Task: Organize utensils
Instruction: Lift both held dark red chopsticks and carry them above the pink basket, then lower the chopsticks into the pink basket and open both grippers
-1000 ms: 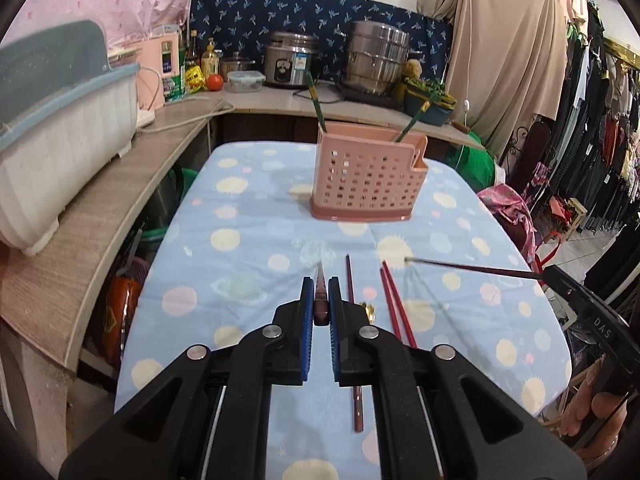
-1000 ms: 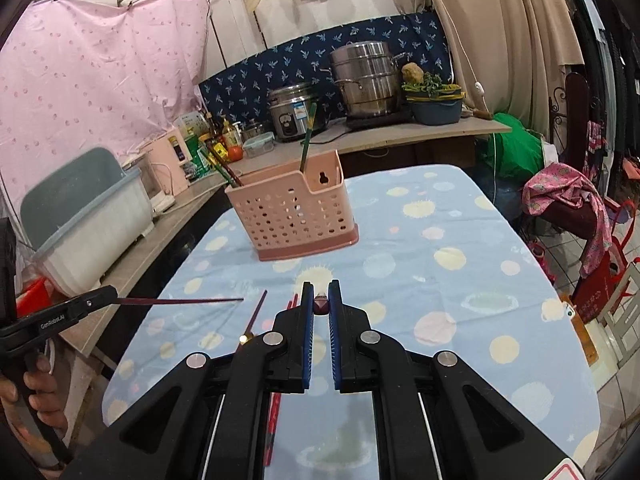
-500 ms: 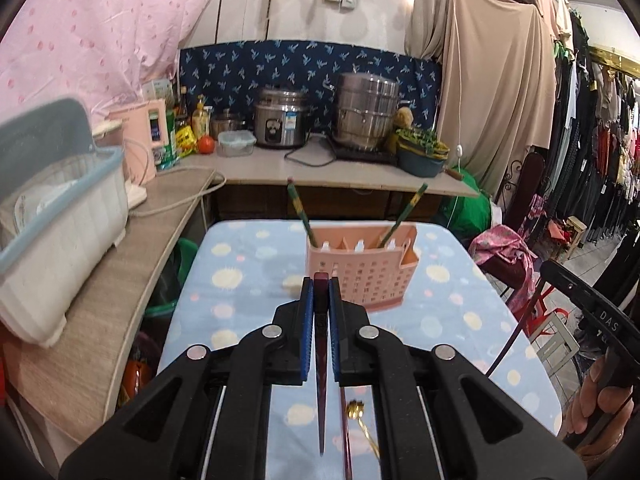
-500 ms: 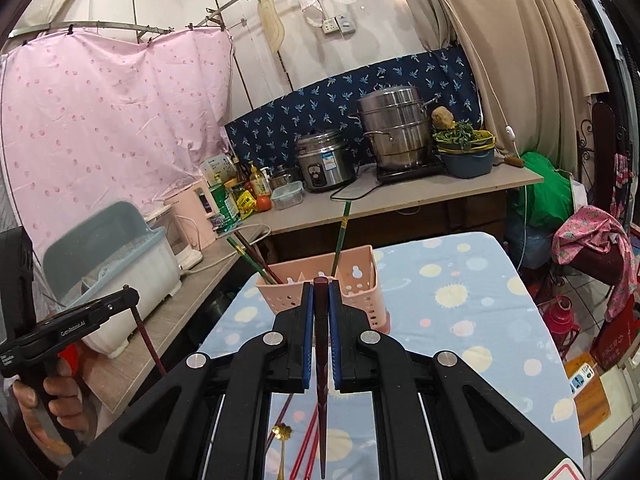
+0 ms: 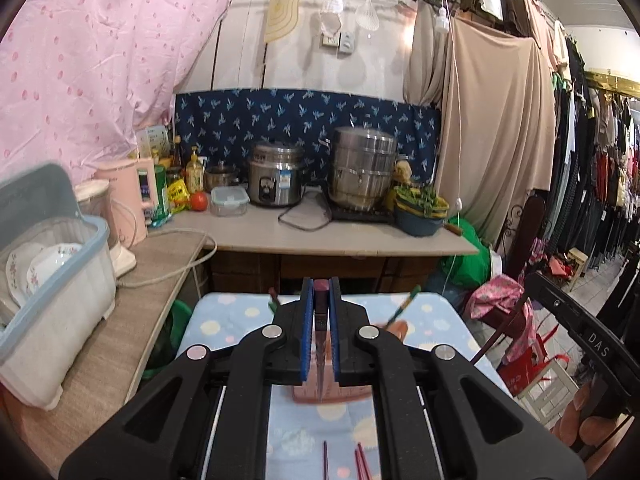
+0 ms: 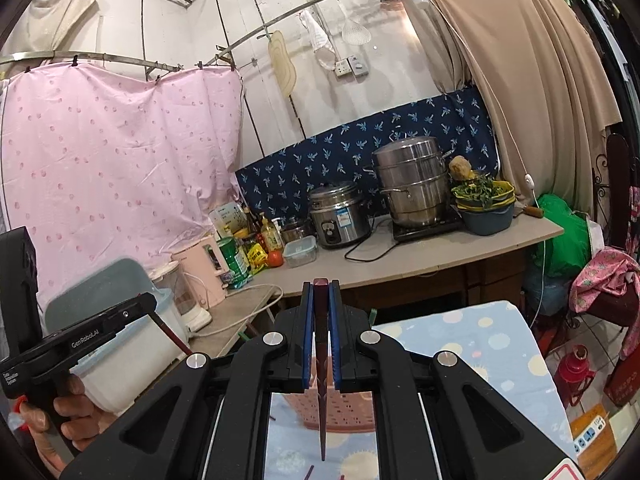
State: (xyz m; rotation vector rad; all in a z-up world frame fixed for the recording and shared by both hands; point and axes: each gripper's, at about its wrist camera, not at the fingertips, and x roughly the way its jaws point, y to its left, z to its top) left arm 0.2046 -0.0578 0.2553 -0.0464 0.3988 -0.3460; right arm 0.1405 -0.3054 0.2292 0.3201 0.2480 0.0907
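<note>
Left claw (image 5: 321,312) clamped on one chopstick (image 5: 321,360), tip hanging down. Right claw (image 6: 321,312) the same, gripping another chopstick (image 6: 322,392). Held upright above the pink basket (image 6: 348,412), probably for dropping in.

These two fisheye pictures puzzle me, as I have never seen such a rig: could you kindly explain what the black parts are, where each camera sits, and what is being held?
There is no robot here. A person holds a handheld two-finger gripper in each hand, and a camera on each looks forward along its fingers.

The left wrist view shows the left gripper, shut on a dark red chopstick that hangs tip down. The right wrist view shows the right gripper, shut on another dark red chopstick. Each view also catches the other tool at its edge.

Below stands a table with a spotted blue cloth. On it is a pink perforated utensil holder, mostly hidden behind the grippers, and a few more red chopsticks lie loose on the cloth.
</note>
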